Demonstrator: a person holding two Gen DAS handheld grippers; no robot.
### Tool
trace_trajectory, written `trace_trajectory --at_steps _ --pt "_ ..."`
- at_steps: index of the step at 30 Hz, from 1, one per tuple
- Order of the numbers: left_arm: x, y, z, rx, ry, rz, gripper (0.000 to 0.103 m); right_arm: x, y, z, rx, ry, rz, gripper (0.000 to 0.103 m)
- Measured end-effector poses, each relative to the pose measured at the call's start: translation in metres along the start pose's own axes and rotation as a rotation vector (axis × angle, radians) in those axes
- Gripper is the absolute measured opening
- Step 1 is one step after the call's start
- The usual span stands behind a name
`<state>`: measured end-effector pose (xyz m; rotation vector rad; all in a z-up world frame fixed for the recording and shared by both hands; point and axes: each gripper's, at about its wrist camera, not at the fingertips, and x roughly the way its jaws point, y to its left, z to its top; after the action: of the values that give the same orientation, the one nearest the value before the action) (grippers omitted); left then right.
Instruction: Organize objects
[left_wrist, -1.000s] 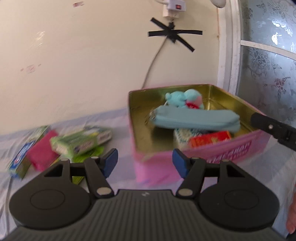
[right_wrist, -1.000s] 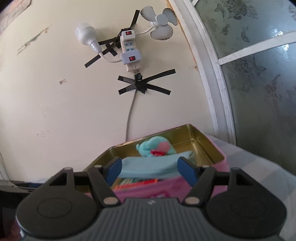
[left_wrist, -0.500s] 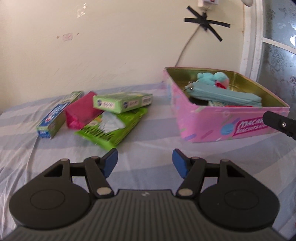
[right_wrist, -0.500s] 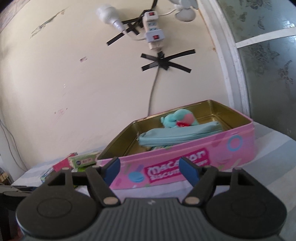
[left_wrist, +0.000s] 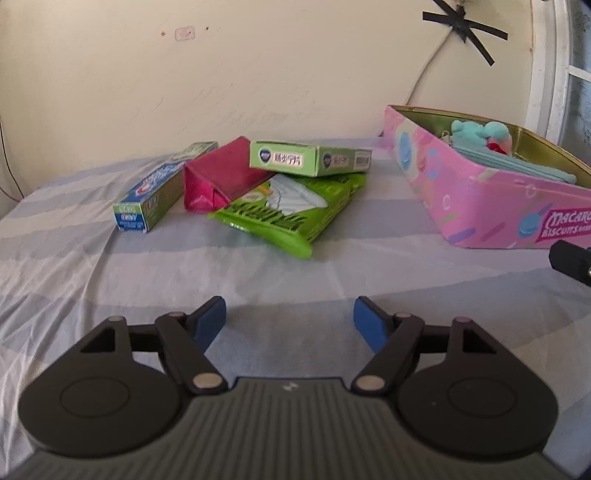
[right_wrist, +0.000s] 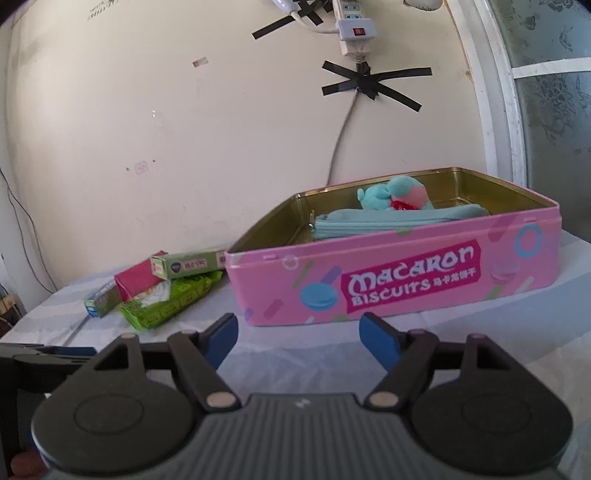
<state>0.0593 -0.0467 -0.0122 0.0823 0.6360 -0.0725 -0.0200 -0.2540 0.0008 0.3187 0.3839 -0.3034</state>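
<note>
A pink biscuit tin (right_wrist: 406, 280) (left_wrist: 476, 195) stands open on the striped cloth, holding a teal pouch (right_wrist: 399, 221) and a teal plush toy (right_wrist: 391, 194). Left of it lie a green box (left_wrist: 310, 158), a magenta pouch (left_wrist: 221, 177), a toothpaste box (left_wrist: 162, 188) and a green wipes pack (left_wrist: 291, 210). My left gripper (left_wrist: 289, 325) hovers over bare cloth short of this pile, its jaws opening with nothing between them. My right gripper (right_wrist: 298, 341) sits in front of the tin, jaws also opening and empty.
A cream wall (right_wrist: 184, 110) with a taped power strip (right_wrist: 352, 31) and cable backs the table. A frosted window (right_wrist: 554, 110) is at right. The right gripper's tip (left_wrist: 570, 260) shows at the left view's right edge.
Both grippers pulled back from the tin and sank lower. The left view swung left so the pile now sits ahead. The jaws of both grippers spread wider.
</note>
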Motion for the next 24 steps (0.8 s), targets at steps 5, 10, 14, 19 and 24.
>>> trace_trajectory --at_steps 5,10,14,19,24 --pt "0.001 0.001 -0.001 0.001 -0.018 -0.002 0.083 0.0 -0.003 -0.001 0.017 -0.015 0.002 0.075" --pt "0.0 0.001 -0.002 -0.003 -0.024 -0.011 0.083 -0.001 0.002 -0.002 -0.009 -0.025 0.01 0.077" --pt "-0.001 0.001 -0.003 -0.005 -0.036 -0.014 0.083 -0.002 0.001 -0.002 -0.001 -0.027 0.017 0.078" --pt "-0.006 -0.001 -0.004 0.007 -0.071 -0.021 0.084 -0.003 -0.002 -0.002 0.011 -0.035 0.024 0.079" --pt "-0.011 -0.004 -0.006 0.025 -0.104 -0.024 0.085 -0.003 -0.001 -0.002 0.011 -0.038 0.021 0.079"
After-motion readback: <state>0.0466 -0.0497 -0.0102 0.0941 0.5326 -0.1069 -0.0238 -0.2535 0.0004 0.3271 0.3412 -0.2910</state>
